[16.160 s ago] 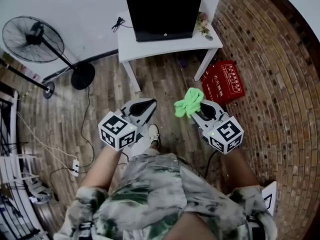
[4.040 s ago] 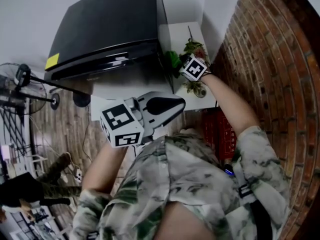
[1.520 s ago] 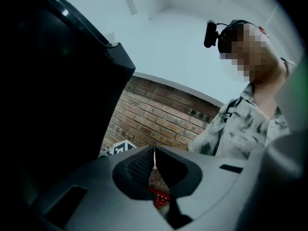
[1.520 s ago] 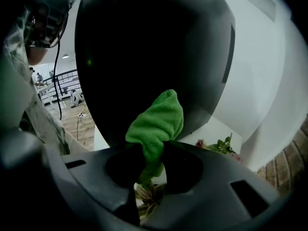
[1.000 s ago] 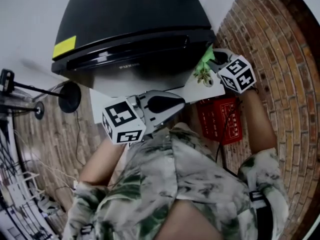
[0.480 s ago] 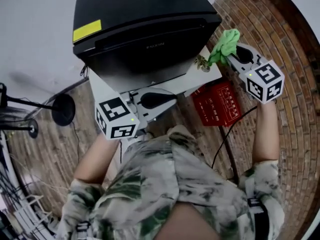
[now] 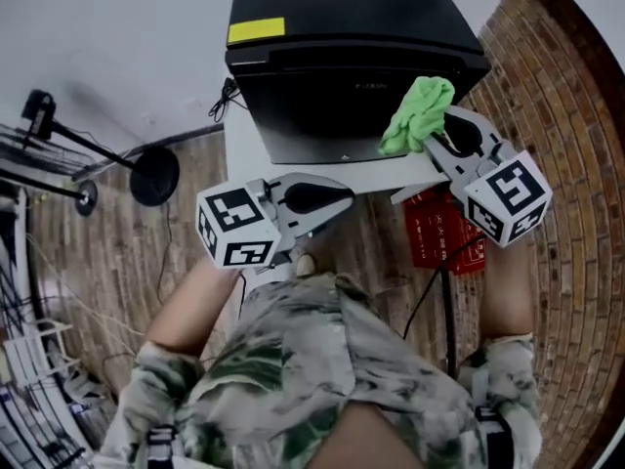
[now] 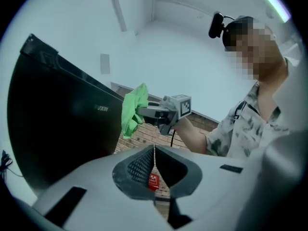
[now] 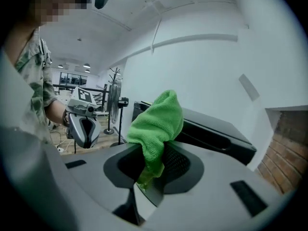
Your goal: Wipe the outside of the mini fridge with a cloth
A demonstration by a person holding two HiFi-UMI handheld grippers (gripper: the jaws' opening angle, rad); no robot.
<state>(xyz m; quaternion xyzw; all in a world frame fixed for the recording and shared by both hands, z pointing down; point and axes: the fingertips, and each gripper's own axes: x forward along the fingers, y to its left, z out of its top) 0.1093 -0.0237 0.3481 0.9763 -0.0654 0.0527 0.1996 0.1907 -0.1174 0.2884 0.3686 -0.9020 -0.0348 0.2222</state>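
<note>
Black boxy mini fridge (image 7: 342, 66): on white table (image 7: 244, 149). Green microfibre cloth (image 7: 418, 113): pinched in right gripper (image 7: 437, 145), beside fridge's front-right edge, door face lying leftward. Left gripper (image 7: 337, 199): closed on nothing, farther from fridge.

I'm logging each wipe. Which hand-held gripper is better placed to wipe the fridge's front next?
Right, probably. The right hand-held gripper is shut on the green cloth, raised by the front of the mini fridge. The left hand-held gripper is shut, empty, farther back.
</note>
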